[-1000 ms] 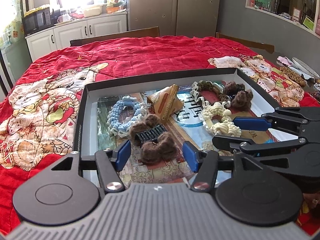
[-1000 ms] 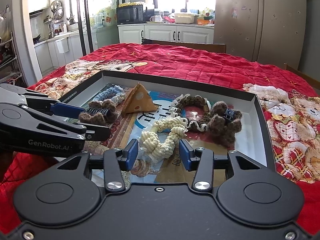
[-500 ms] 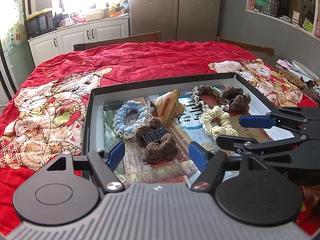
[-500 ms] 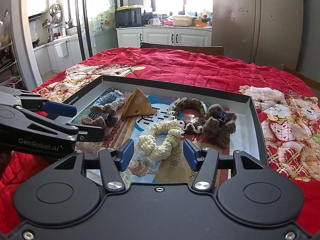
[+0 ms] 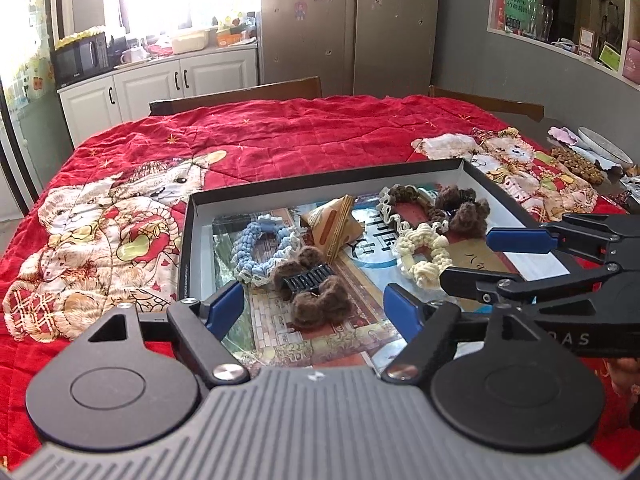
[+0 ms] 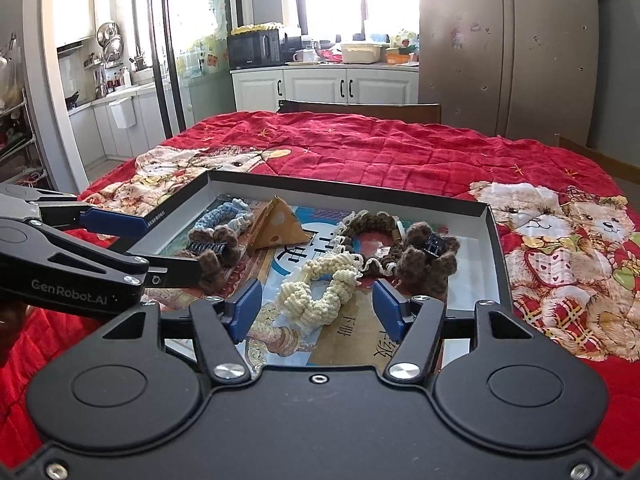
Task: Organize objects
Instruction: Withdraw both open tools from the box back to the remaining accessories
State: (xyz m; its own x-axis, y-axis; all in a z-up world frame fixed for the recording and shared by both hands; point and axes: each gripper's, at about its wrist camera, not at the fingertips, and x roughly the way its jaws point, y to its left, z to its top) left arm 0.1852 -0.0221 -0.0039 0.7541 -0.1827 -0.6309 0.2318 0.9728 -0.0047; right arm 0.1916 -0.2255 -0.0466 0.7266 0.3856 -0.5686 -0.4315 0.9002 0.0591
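Note:
A shallow black box (image 5: 320, 184) on the red quilt holds several hair accessories. My left gripper (image 5: 314, 312) hangs over its near edge with jaws opening; a brown fuzzy claw clip (image 5: 316, 292) lies in the box between the pads, untouched. My right gripper (image 6: 316, 304) is also opening, astride a cream knitted scrunchie (image 6: 320, 292) that rests free on the box floor. Further in lie a blue scrunchie (image 5: 260, 248), a cheese-wedge clip (image 5: 332, 224), a brown lace-edged scrunchie (image 6: 368, 228) and a second brown fuzzy clip (image 6: 428, 260). Each view shows the other gripper from the side: right gripper (image 5: 468, 258), left gripper (image 6: 172, 248).
The red quilt with bear prints (image 6: 560, 248) covers the whole table around the box. Wooden chair backs (image 5: 240, 94) stand at the far edge. A plate and snacks (image 5: 600, 148) sit at the right end. Kitchen cabinets and a fridge are behind.
Both grippers' jaws have spread wider. The right gripper has drawn back and up a little from the cream scrunchie. All items in the box lie where they were.

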